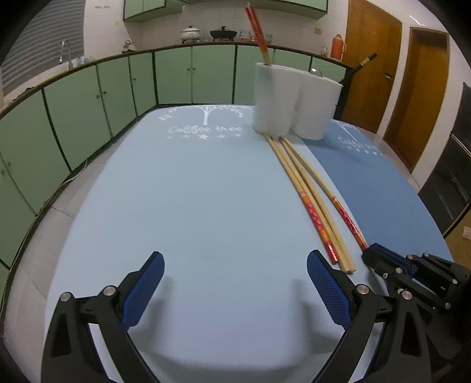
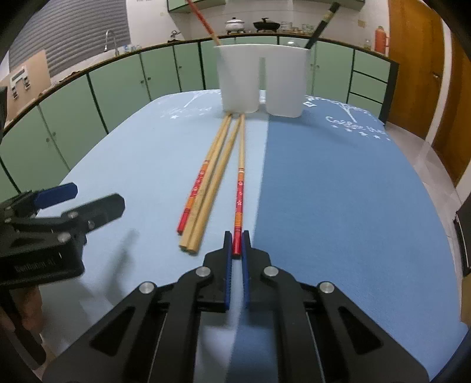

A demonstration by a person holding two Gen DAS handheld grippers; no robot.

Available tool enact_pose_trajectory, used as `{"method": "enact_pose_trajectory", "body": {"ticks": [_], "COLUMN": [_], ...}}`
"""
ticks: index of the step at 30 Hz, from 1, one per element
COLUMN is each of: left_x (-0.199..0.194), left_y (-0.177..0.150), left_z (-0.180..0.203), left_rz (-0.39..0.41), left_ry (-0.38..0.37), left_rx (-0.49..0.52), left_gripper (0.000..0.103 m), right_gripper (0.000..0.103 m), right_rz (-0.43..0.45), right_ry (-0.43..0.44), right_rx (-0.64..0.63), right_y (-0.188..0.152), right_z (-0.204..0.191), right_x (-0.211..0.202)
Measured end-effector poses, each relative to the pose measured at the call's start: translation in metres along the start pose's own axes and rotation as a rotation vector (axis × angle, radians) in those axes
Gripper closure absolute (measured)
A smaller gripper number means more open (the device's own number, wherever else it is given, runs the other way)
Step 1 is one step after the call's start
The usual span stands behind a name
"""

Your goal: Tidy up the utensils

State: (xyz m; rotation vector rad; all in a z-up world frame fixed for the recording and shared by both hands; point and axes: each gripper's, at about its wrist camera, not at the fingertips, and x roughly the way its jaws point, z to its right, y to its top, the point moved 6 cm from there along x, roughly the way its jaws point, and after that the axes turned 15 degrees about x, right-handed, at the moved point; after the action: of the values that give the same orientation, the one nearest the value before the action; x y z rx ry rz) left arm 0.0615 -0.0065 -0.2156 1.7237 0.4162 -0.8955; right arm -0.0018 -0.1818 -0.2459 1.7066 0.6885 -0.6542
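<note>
A table is covered by a light blue mat [image 1: 191,200] on the left and a darker blue mat [image 2: 338,191] on the right, the seam between them running from the near edge to the far edge. At the far edge, across that seam, a white two-compartment holder [image 2: 262,79] is seen upright; a red-topped chopstick [image 2: 203,20] is leaned in its left compartment and a dark utensil [image 2: 322,25] in its right one. On the light mat, just left of the seam, four chopsticks are laid lengthwise with their thin ends against the holder's base: a bundle of three [image 2: 206,188] touching one another, and a single red-ended chopstick [image 2: 240,188] just beside them, nearest the seam. The right gripper [image 2: 237,244] is held low at the near edge, its blue fingers [image 2: 228,265] drawn in close on the red butt end of the single chopstick, which is seen between them. The left gripper [image 1: 235,282] is held over the bare light mat, left of the bundle, its fingers [image 1: 144,288] spread wide with nothing between them.
</note>
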Motion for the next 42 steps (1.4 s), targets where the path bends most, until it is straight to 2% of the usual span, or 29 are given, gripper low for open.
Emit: {"method": "enact_pose_trajectory", "body": {"ticks": [9,15,19,22,31,33,35,36,40,41,42], "left_x": [0.015,0.019,0.02,0.021,0.02,0.019,0.019,0.018,0.019,0.02,0.019], "left_y": [-0.003,0.002,0.006,0.007,0.008,0.009,0.01,0.011,0.012,0.013,0.013], "left_z": [0.031,0.045,0.054,0.055,0.051,0.051,0.052,0.051,0.052,0.053,0.053], "left_rz": [-0.053,-0.055,-0.052,-0.048,-0.029,-0.025,-0.02,-0.018,-0.012,-0.011,-0.011], "left_ry": [-0.054,-0.058,-0.086,-0.074,-0.034,-0.029,-0.027,-0.029,-0.057,-0.072,-0.076], "left_rx": [0.036,0.06,0.06,0.052,0.02,0.015,0.008,0.004,-0.019,-0.025,-0.027], "left_gripper": [0.008,0.008,0.009,0.009,0.032,0.041,0.054,0.057,0.09,0.096,0.097], "right_gripper": [0.098,0.098,0.098,0.098,0.098,0.098,0.098,0.098,0.098,0.098,0.098], "right_rz": [0.01,0.014,0.014,0.015,0.008,0.008,0.011,0.011,0.018,0.02,0.024], "right_ry": [-0.03,-0.013,-0.011,-0.009,-0.008,-0.008,-0.007,-0.005,-0.001,-0.001,0.0], "right_rx": [0.077,0.088,0.1,0.104,0.109,0.11,0.112,0.114,0.111,0.109,0.105], "right_y": [0.009,0.012,0.012,0.014,0.012,0.013,0.014,0.015,0.017,0.018,0.019], "right_z": [0.033,0.039,0.043,0.046,0.046,0.046,0.045,0.045,0.044,0.043,0.043], "right_x": [-0.004,-0.007,-0.007,-0.007,-0.005,-0.005,-0.005,-0.005,-0.007,-0.008,-0.009]}}
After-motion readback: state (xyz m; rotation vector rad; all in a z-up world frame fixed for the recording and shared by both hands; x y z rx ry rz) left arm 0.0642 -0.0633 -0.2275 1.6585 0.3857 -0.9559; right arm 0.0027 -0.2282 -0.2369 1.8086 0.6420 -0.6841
